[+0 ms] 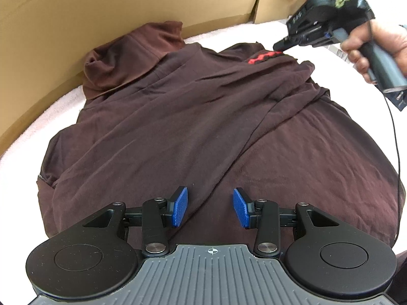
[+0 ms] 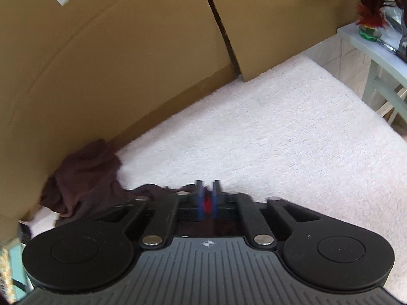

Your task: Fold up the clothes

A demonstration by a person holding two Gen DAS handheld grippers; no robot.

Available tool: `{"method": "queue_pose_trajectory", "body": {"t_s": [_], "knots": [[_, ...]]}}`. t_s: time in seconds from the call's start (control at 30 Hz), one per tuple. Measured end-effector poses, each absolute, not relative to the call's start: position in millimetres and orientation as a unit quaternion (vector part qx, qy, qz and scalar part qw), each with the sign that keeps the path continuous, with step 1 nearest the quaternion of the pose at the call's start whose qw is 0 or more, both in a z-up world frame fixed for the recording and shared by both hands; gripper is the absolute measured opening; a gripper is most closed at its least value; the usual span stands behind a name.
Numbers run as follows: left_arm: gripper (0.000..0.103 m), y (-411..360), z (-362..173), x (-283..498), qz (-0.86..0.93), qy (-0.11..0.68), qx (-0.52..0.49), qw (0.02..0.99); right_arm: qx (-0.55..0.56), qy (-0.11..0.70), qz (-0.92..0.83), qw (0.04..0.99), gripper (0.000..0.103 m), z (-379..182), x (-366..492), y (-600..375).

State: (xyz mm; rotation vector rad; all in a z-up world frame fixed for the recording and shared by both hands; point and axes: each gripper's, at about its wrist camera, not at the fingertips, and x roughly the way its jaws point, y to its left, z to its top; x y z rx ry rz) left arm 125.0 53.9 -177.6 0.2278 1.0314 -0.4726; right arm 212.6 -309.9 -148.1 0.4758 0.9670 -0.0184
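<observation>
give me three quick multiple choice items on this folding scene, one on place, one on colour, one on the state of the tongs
1. Where does the garment lie?
A. on a pale fleecy cover beside cardboard
B. inside a drawer
C. on a hanger

2. What colour are the left tongs' pads?
A. yellow
B. blue
C. white

3. How do the right tongs stand?
A. wide open over bare cover
B. out of sight
C. shut on the garment's far edge, at its red mark

Key: 1 A, the dark maroon cloth spreads over the pale cover by the cardboard wall; 2 B, both pads show blue; 3 C, the pads pinch red-marked cloth.
</observation>
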Motion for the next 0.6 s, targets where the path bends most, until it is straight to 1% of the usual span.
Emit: {"method": "queue_pose_trajectory", "body": {"t_s": [0.1,0.2,0.27,0.33,0.37,0.43,0.47,0.5,0.6], "knots": [[0.057,56,-177,124,-0.225,0.488,0.105,0.837,0.237,0.468,-0.014,0.851,0.003,-156,212,-315],[0.057,55,-177,122,-0.224,0.487,0.106,0.837,0.246,0.445,-0.015,0.861,0.008,-140,200,-323],[0.057,54,-176,121,-0.223,0.487,0.108,0.838,0.262,0.437,-0.002,0.860,0.018,-129,187,-328],[0.059,54,-176,120,-0.223,0.485,0.110,0.838,0.289,0.444,0.022,0.848,0.023,-125,173,-331],[0.062,53,-176,119,-0.224,0.484,0.113,0.838,0.303,0.449,0.033,0.840,0.024,-123,165,-331],[0.076,50,-178,116,-0.224,0.482,0.123,0.838,0.333,0.461,0.050,0.821,0.024,-125,151,-328],[0.089,48,-179,114,-0.222,0.483,0.130,0.837,0.348,0.466,0.058,0.812,0.025,-127,145,-326],[0.092,45,-181,112,-0.219,0.483,0.138,0.837,0.360,0.470,0.062,0.804,0.026,-129,140,-325],[0.092,42,-182,106,-0.215,0.483,0.150,0.835,0.385,0.476,0.058,0.788,0.029,-137,134,-321]]}}
